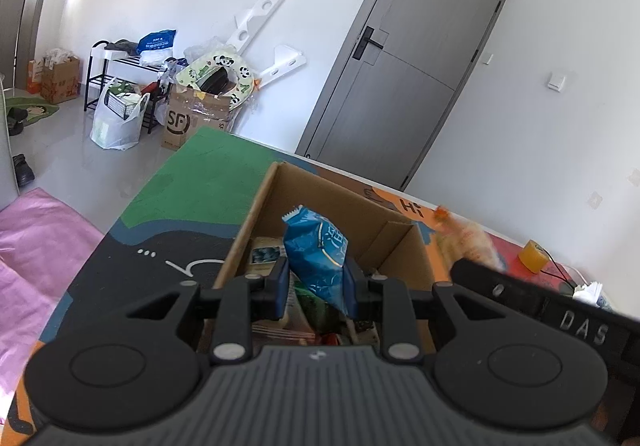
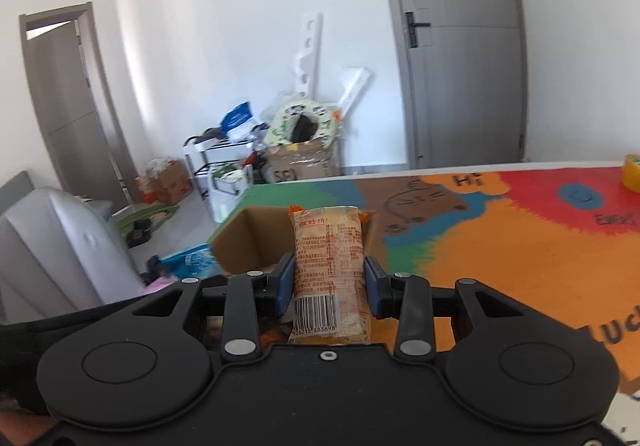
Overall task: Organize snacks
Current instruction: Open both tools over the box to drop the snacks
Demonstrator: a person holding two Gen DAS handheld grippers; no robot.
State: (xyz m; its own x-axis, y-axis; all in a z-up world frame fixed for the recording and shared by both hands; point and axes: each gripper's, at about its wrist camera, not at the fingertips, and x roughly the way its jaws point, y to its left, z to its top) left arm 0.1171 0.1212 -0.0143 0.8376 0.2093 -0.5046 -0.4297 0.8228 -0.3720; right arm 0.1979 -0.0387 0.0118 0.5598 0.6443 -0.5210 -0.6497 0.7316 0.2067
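Note:
My left gripper (image 1: 317, 288) is shut on a blue snack bag (image 1: 318, 248) and holds it over an open cardboard box (image 1: 256, 206) that has several snack packs inside. My right gripper (image 2: 329, 286) is shut on a pale orange snack pack (image 2: 328, 246) with a barcode, held upright in front of the same box (image 2: 248, 242). In the left wrist view the right gripper's black body (image 1: 532, 298) shows at the right, with the blurred orange pack (image 1: 468, 234) beyond it.
The box stands on a colourful cartoon mat (image 2: 520, 238) over the table. A yellow tape roll (image 1: 532, 255) lies at the table's far right. Beyond the table are a grey door (image 1: 420, 58), cardboard boxes (image 1: 196, 114) and bags on the floor, and pink bedding (image 1: 32, 246) at left.

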